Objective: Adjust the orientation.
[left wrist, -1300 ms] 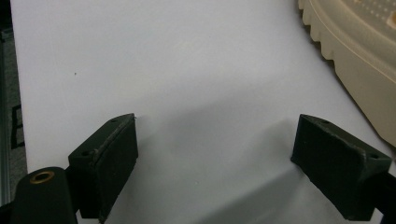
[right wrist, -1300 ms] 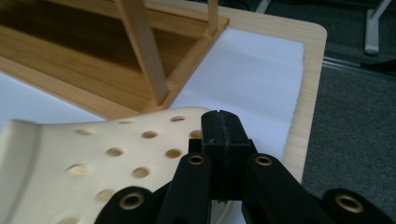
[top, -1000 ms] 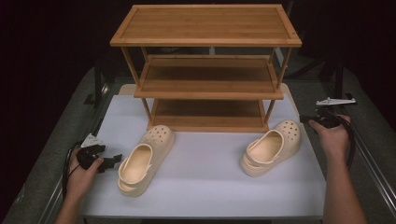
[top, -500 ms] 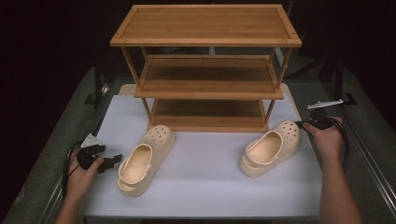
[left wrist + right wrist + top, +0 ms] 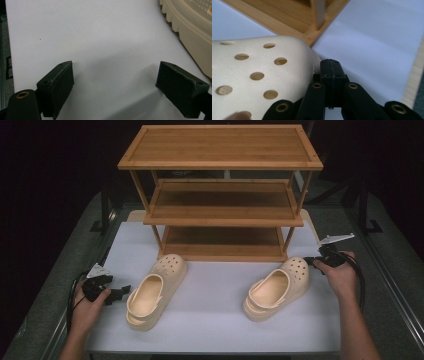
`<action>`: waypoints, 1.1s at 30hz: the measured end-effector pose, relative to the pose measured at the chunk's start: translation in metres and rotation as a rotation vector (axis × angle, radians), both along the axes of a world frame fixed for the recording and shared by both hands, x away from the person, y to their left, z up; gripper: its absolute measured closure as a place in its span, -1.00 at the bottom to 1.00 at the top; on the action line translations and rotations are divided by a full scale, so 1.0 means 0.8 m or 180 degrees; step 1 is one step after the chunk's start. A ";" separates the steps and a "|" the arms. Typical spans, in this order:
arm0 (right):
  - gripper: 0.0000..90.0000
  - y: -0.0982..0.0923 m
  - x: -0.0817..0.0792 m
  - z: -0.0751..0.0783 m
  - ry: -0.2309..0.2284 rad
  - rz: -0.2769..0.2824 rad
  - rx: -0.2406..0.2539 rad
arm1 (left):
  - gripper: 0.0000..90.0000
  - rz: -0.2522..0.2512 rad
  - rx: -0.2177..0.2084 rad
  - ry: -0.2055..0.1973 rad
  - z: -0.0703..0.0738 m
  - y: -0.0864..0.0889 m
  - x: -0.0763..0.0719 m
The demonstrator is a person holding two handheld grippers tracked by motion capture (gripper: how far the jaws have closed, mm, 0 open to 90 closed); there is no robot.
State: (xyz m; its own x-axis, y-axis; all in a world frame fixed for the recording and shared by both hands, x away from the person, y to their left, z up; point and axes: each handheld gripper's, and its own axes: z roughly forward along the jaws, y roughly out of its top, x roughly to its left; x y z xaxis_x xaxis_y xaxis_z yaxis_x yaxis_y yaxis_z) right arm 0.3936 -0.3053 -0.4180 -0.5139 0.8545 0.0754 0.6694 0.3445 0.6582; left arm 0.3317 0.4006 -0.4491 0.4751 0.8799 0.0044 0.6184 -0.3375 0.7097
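Two cream clogs lie on the white table top (image 5: 215,290) in front of a three-tier wooden shoe rack (image 5: 220,195). The left clog (image 5: 152,290) points toward the rack, and my left gripper (image 5: 120,292) rests open just left of its heel side. In the left gripper view the jaws stand wide apart over bare table (image 5: 100,37), with the left clog's sole edge (image 5: 192,27) at upper right. The right clog (image 5: 280,287) lies at right. My right gripper (image 5: 315,261) is shut, with nothing between its jaws, its tip (image 5: 331,68) against the right clog's holed toe (image 5: 257,72).
The rack's bottom shelf corner (image 5: 312,30) stands just beyond the right clog's toe. Its shelves hold nothing. Dark grey flooring (image 5: 60,310) borders the table on both sides. A wooden strip (image 5: 415,75) edges the table at right.
My right gripper has moved left and slightly down, from beside the table edge to the right clog's toe. The left gripper and both clogs have stayed put.
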 end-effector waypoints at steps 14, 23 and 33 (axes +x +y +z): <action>1.00 0.053 -0.027 0.002 0.0038 0.0307 -0.0026 | -0.70 -0.0001 0.0005 -0.0003 0.000 0.000 0.000; 1.00 0.070 -0.037 -0.001 -0.0013 0.0349 0.0045 | -0.70 -0.0004 0.0014 -0.0002 0.000 0.000 0.000; 0.82 0.054 -0.062 0.008 -0.0131 0.0172 0.0233 | -0.70 -0.0006 0.0010 0.0001 0.000 0.000 0.000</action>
State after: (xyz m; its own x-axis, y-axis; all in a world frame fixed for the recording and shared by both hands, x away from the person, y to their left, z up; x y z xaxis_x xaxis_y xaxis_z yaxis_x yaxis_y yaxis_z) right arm 0.3437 -0.2618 -0.4116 -0.5631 0.8184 0.1145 0.6230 0.3294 0.7094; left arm 0.3316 0.4005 -0.4491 0.4767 0.8790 0.0072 0.6180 -0.3409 0.7085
